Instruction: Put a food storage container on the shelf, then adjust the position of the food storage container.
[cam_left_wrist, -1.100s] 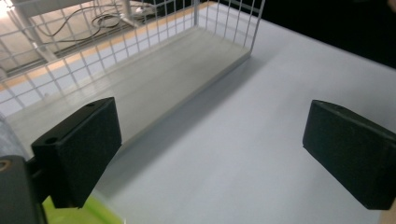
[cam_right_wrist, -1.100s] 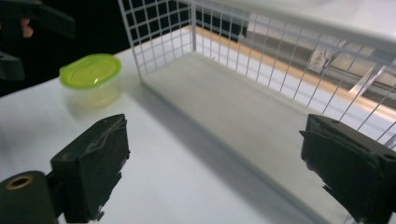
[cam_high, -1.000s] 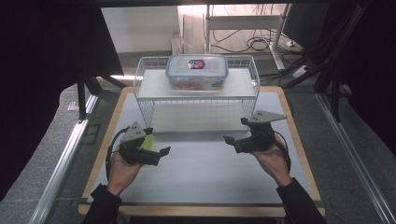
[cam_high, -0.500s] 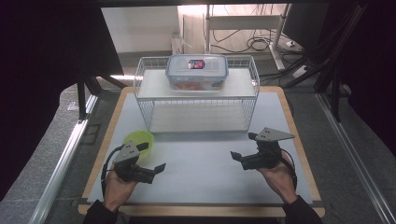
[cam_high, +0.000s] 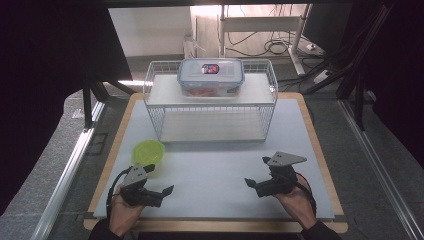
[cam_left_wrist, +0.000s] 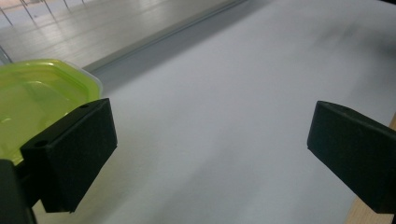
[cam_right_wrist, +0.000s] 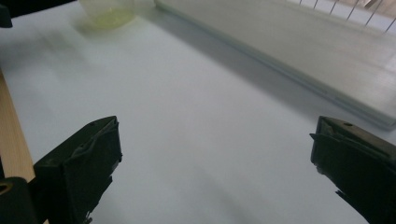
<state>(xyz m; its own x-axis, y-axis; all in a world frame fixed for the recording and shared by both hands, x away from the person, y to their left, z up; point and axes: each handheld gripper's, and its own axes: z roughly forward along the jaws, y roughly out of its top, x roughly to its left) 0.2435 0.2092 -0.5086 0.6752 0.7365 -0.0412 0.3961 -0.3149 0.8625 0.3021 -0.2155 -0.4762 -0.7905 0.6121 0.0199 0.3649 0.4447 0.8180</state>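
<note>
Table (cam_high: 320, 150) carried a white mat; wire rack (cam_high: 210, 107) stood at the far middle, with a clear lidded box (cam_high: 211, 76) on its top shelf, red contents inside, possibly food, too blurred to tell. Green lid (cam_high: 148, 151) lay flat on the mat, near left, just in front of the rack's left corner. Left gripper (cam_high: 161, 192) sat near the front edge, just near-side of the lid, jaws wide apart and empty; in the left gripper view the lid (cam_left_wrist: 32, 93) sat beyond its left jaw. Right gripper (cam_high: 252, 184) was well apart on the right, jaws also spread, nothing held.

Risks, as I judged them: lid was thin and flat on the mat, so a jaw could skid over the rim and push it under the rack. The rack's front wires were close behind, likely to snag a jaw on a steep approach. Box up top would need the rim cleared.
</note>
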